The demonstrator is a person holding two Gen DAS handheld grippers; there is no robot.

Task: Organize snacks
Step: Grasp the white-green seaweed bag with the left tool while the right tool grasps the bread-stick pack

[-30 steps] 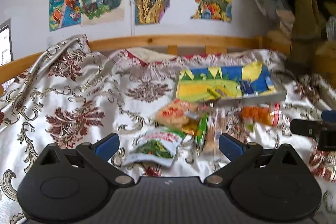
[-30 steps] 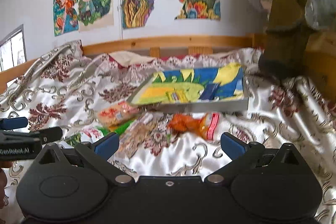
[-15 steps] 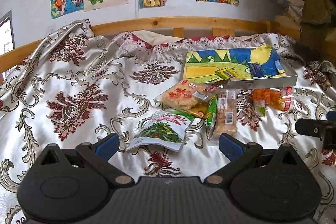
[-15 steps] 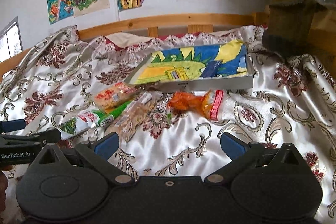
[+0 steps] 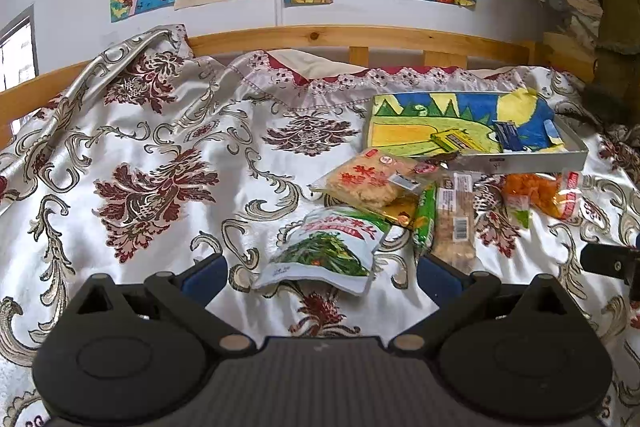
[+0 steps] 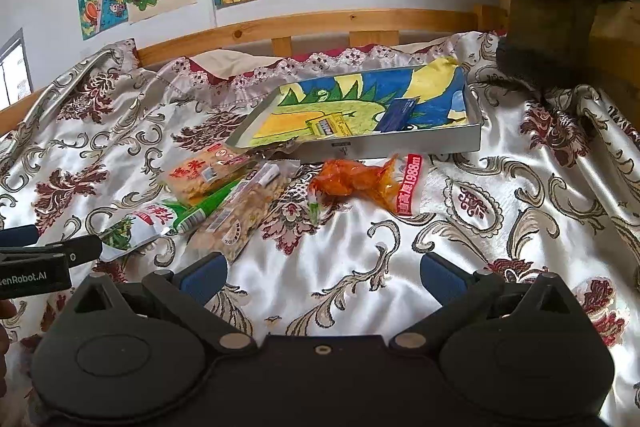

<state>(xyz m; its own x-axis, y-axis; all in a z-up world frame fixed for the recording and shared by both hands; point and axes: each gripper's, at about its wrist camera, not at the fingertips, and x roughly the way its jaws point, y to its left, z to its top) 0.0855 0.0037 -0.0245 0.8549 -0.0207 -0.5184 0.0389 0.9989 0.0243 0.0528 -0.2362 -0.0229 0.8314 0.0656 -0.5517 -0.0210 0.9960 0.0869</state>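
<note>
**A:** Satin, white with dark red flowers: that bedspread [image 5: 160, 163] carries everything. Where are the snacks?

**B:** In a loose cluster just near of the shallow grey tray [image 6: 384, 143], which lies far and to the right on the bed. The green-and-white pouch [image 5: 324, 251] is nearest the left claw [image 5: 320, 273], straight ahead and almost between its fingertips. Behind it lies the orange cracker bag [image 5: 368, 181], touching the tray's near-left corner. A long clear bar pack [image 5: 454, 227] and a green stick [image 5: 426, 219] lie beside each other to the right.

**A:** And the right claw [image 6: 322, 275]?

**B:** Spread wide and empty, as is the left one. Ahead of it, slightly far, sits the orange cellophane packet [image 6: 360, 183], just near of the tray wall.

**A:** How do the long ones lie?

**B:** From the left view, the bar pack and stick run near to far, roughly along the claw's pointing line. From the right view they slant, near-left to far-right.

**A:** So which hand goes first?

**B:** My guess: the left is best placed for the pouch, since it lies dead ahead with its near edge facing the fingers. The right is nearer the orange packet. Either would then carry to the tray, which already holds two small items [image 6: 400, 113].
</note>
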